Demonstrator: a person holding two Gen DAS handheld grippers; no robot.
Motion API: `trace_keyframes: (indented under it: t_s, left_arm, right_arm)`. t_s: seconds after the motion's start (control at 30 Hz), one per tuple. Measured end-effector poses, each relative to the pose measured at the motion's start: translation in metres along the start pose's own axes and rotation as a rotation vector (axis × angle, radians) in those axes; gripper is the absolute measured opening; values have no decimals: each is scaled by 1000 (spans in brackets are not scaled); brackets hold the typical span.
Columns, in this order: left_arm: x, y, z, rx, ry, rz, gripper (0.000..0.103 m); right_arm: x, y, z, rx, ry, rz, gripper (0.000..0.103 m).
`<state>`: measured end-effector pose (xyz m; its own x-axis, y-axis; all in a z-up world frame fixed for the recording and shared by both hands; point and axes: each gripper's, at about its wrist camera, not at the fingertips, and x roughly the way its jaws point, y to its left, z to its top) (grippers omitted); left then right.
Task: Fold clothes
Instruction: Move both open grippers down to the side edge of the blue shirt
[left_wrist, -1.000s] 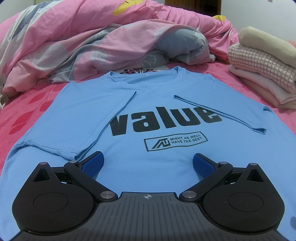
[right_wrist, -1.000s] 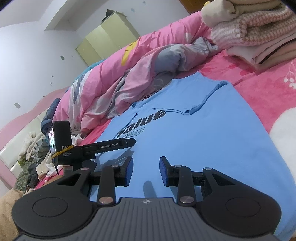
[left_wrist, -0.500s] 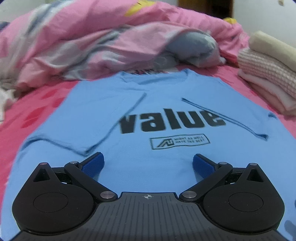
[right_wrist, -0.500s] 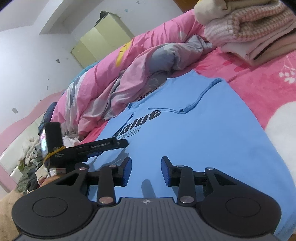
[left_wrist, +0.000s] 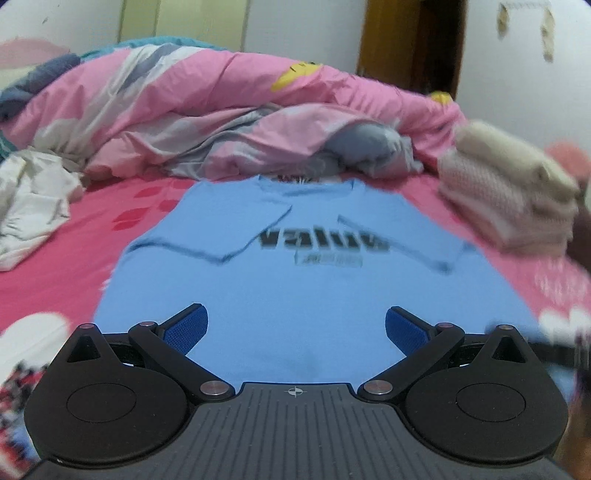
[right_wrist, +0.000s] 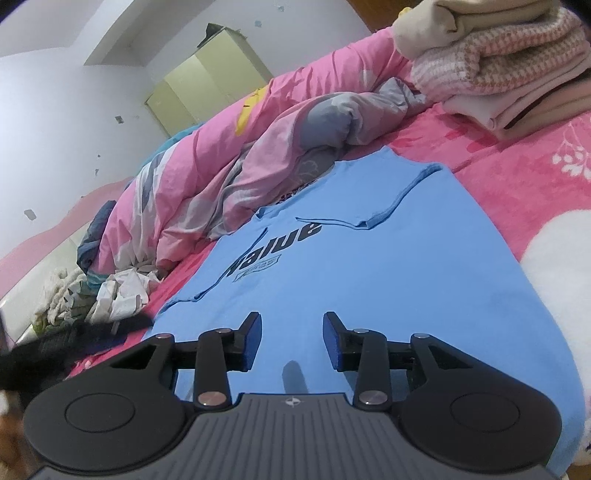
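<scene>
Blue tee (left_wrist: 295, 295) flat on bed (left_wrist: 48, 280), sleeves in — L gripper (left_wrist: 295, 328) wide, R gripper (right_wrist: 291, 341) narrower, both empty

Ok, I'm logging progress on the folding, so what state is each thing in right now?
T-shirt: flat on the bed, print up, both sleeves folded in, body not yet folded.
Left hand-held gripper: open wide, holding nothing.
Right hand-held gripper: open, holding nothing.
Stack of clothes: folded and piled.
Quilt: bunched up behind the collar.
</scene>
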<state>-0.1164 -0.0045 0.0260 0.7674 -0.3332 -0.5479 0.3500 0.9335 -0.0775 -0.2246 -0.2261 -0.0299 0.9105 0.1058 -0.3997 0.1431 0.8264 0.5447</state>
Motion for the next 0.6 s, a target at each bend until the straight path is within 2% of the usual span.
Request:
trace_keyframes:
  t_s: [0.1,0.23,0.33,0.47,0.6]
  left_arm:
    - [-19,2,-23,66,23,53,103]
    - [-47,15,-49,78,34,90,103]
    - [-60,28,-65,83,56,145,103]
    - [-57,48,-84,45,130,220,103]
    - [-52,61,-87,-20,158,259,102]
  right_arm:
    - [-2,1,-1,-12,0,-4,39]
    - [-3,3,-3,-16,2,-10,40]
    - [-1,4,-4,-26,8,-17,40]
    - [-1,8,-7,-47,10,-22,40]
    - [2,11,-9,-64,23,-33,40]
